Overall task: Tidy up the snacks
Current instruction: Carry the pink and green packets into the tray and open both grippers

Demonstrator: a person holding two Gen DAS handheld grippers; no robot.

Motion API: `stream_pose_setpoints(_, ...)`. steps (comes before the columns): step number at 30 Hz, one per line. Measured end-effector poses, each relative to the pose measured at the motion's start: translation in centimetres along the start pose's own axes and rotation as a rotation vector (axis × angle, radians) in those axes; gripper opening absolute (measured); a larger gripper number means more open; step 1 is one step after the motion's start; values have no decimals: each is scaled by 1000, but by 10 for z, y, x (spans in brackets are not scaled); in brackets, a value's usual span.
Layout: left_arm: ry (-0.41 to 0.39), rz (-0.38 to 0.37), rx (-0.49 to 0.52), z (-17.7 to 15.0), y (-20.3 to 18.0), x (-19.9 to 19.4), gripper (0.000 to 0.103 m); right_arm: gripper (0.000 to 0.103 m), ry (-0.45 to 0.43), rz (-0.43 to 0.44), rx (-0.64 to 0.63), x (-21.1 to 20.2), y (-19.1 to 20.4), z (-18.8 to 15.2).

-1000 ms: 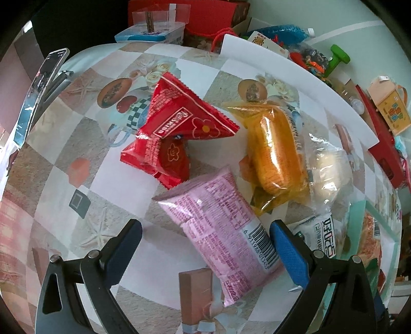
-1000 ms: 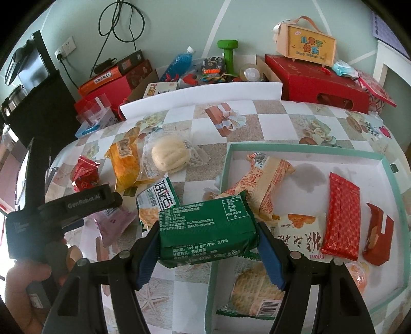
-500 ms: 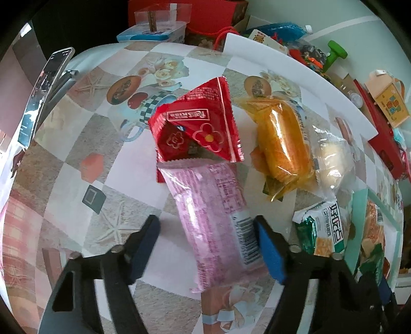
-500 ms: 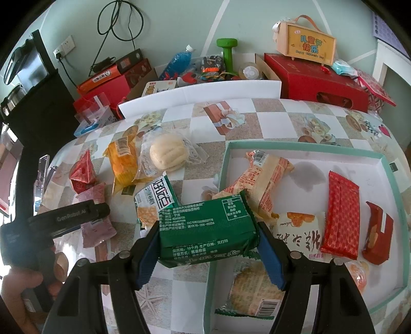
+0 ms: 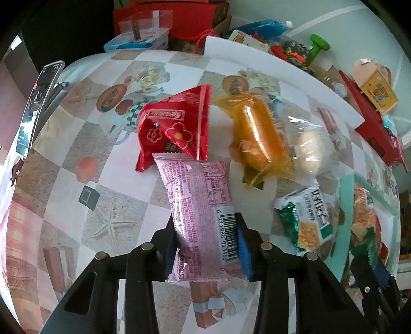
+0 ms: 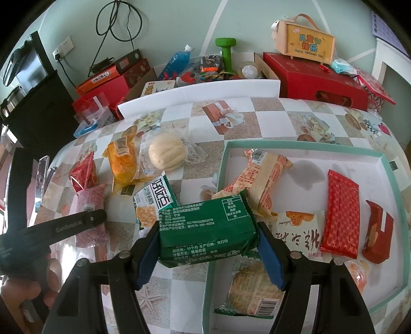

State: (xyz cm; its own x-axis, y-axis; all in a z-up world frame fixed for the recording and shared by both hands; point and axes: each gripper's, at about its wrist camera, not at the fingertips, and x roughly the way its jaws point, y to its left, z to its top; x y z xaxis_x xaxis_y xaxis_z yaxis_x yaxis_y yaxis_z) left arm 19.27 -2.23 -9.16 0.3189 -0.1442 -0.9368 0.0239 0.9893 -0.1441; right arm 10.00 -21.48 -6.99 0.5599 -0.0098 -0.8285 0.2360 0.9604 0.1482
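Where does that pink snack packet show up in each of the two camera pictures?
Left wrist view: pink packet at lower centre, clamped in the left tool.
Right wrist view: pink packet at far left, on the table.
Shared landmark: the red flower packet touching its far end.

The worktop (image 6: 257,123) carries a checkered printed cloth — behind it a pale green wall (image 6: 167,20) with a white socket (image 6: 63,48), and daylight falls evenly.

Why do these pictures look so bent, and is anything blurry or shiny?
Both views are fisheye: the checked table curves and the corners go black. In the left wrist view, glare streaks the orange packet and the bun bag looks smeared. In the right wrist view, the green packet in the tongs is sharp.
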Motion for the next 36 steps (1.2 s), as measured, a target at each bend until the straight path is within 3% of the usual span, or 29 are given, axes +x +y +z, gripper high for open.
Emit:
stream_pose_setpoints(14, -127, -101, 94, -2, -28, -61, 42, 73, -97, 14, 63, -29, -13, 8)
stream_pose_setpoints(36, -127, -250, 367, -39, -130, -71, 42, 73, -173, -219, 361, -71, -140, -5)
